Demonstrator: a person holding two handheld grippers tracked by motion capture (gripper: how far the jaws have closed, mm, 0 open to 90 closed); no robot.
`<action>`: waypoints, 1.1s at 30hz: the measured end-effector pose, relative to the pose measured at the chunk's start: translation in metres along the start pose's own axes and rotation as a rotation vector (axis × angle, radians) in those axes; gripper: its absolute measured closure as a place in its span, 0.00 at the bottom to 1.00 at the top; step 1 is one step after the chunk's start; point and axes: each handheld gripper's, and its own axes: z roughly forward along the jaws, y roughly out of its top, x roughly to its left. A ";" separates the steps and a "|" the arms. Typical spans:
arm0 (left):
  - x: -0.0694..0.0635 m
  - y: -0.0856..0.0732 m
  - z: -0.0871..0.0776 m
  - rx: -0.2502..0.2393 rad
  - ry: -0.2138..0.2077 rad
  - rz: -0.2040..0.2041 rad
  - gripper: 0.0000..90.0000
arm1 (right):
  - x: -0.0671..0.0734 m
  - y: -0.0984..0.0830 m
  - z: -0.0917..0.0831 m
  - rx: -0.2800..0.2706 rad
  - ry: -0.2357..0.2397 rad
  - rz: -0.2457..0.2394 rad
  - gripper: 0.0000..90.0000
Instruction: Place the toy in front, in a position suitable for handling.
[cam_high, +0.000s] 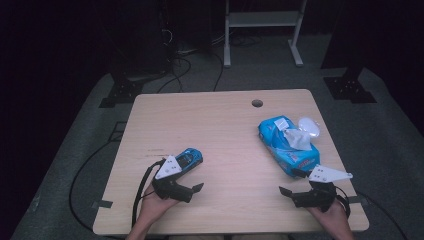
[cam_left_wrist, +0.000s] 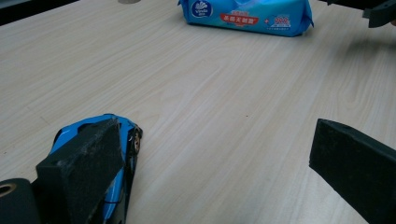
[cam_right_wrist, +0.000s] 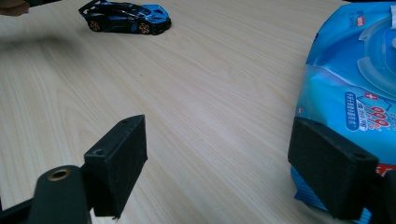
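A blue and black toy car (cam_high: 190, 158) lies on the left part of the wooden table (cam_high: 225, 130). My left gripper (cam_high: 191, 176) stands open just in front of it. In the left gripper view the car (cam_left_wrist: 127, 135) lies beside and behind the left jaw, partly hidden by it, and nothing is between the jaws of my left gripper (cam_left_wrist: 212, 140). A blue wipes pack (cam_high: 287, 147) with a white tissue (cam_high: 298, 139) sticking out lies at the right. My right gripper (cam_high: 292, 182) is open near its front end. In the right gripper view the pack (cam_right_wrist: 355, 79) sits behind the right jaw of my right gripper (cam_right_wrist: 219, 149).
A round cable hole (cam_high: 257, 103) is in the table's far edge. The pack's white lid (cam_high: 310, 126) stands flipped open. Behind the table are a white frame (cam_high: 262, 22), black stand bases (cam_high: 349, 89) and cables (cam_high: 180, 65) on the grey floor.
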 end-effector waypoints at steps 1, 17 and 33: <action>0.004 0.000 0.000 0.000 0.002 -0.013 0.02 | -0.001 0.000 0.001 -0.001 0.003 0.008 0.21; 0.052 0.005 -0.005 0.051 0.126 -0.007 0.02 | -0.001 0.003 0.002 -0.020 -0.002 0.025 0.21; 0.090 -0.001 0.021 0.214 0.098 -0.020 0.02 | 0.007 0.007 0.007 0.007 0.011 -0.014 0.21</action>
